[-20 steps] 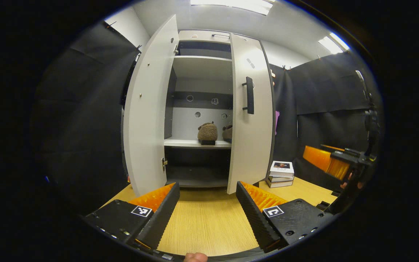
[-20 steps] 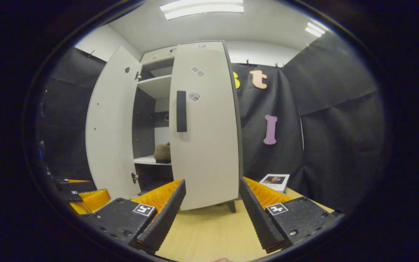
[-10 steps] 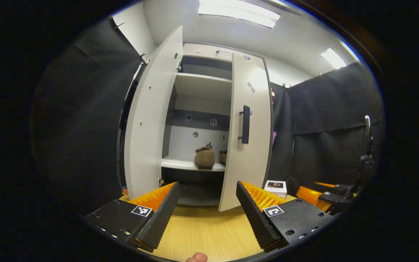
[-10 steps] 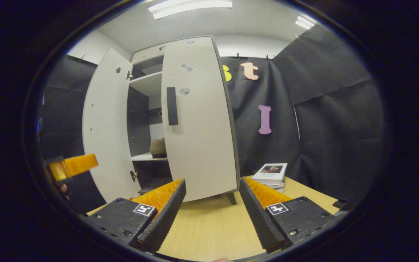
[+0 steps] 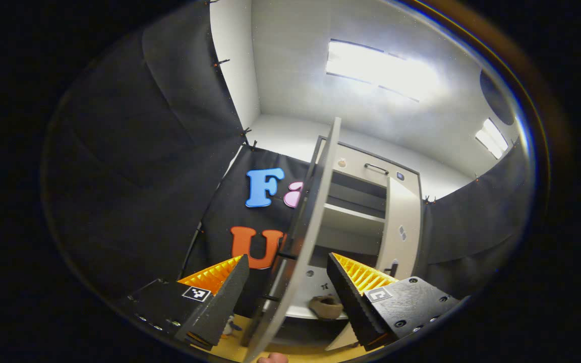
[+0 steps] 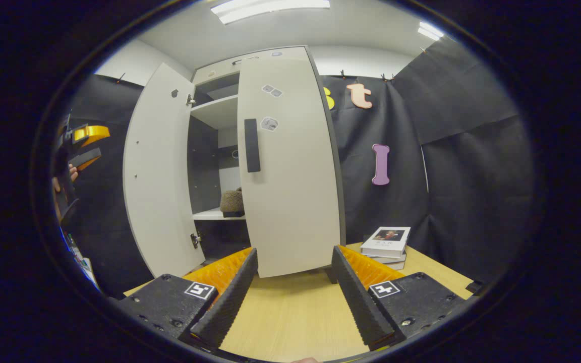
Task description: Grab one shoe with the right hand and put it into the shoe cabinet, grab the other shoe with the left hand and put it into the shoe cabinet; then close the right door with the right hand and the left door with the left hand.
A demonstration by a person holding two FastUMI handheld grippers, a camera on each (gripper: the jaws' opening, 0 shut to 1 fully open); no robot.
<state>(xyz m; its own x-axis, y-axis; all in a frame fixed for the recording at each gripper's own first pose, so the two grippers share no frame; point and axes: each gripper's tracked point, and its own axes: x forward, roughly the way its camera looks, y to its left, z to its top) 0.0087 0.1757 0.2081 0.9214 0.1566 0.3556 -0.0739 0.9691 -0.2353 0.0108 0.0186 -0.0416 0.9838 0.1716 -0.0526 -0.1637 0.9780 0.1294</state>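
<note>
L hand-held gripper tilted up, jaws apart, R hand-held gripper level, jaws apart

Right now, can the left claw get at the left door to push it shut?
Probably yes: the left claw is open, the left door stands edge-on between its fingers, and nothing shows between them.

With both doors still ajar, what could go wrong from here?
1. The left door shows edge-on between the open fingers of the left claw, so it might catch on a finger instead of being pushed.
2. The right door is not fully shut; swinging the left one first could knock their edges together.
3. A shoe near the shelf front might block the doors.
</note>
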